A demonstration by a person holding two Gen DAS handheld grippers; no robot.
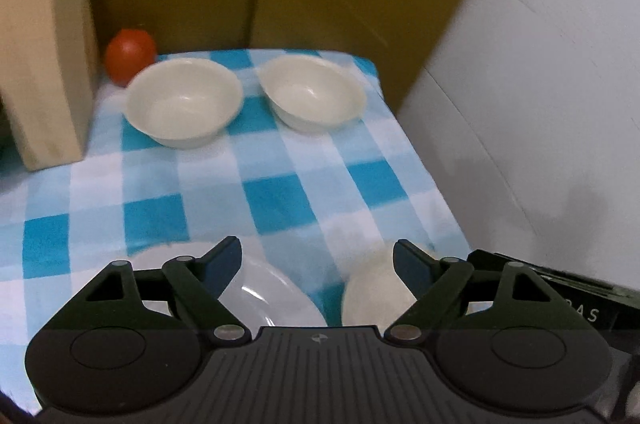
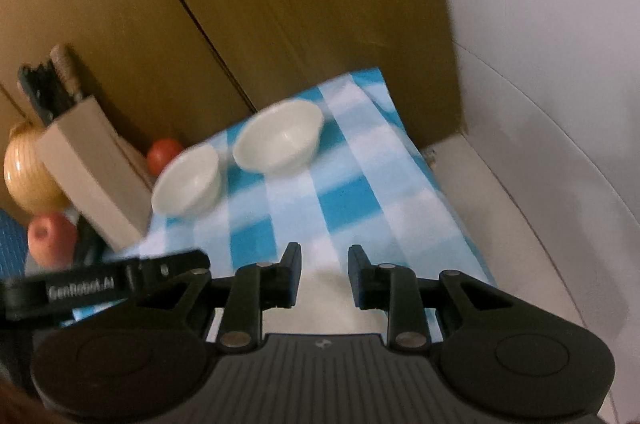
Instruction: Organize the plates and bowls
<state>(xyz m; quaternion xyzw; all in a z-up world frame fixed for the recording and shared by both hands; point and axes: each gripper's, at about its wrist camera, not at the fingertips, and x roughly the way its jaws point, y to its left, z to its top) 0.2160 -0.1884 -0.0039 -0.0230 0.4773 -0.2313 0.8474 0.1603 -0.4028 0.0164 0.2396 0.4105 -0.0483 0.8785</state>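
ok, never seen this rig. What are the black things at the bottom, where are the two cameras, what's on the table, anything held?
No robot arm here: a person holds a two-finger claw in each hand, each with a fisheye camera looking forward along its fingers. The black parts at the bottom are those claws: the left claw in one picture, the right claw in the other. On the blue checked cloth stand two cream bowls side by side, the left bowl and the right bowl, with a tomato and a tan knife block beyond. White plates lie just below the left claw. Both claws are open and hold nothing.
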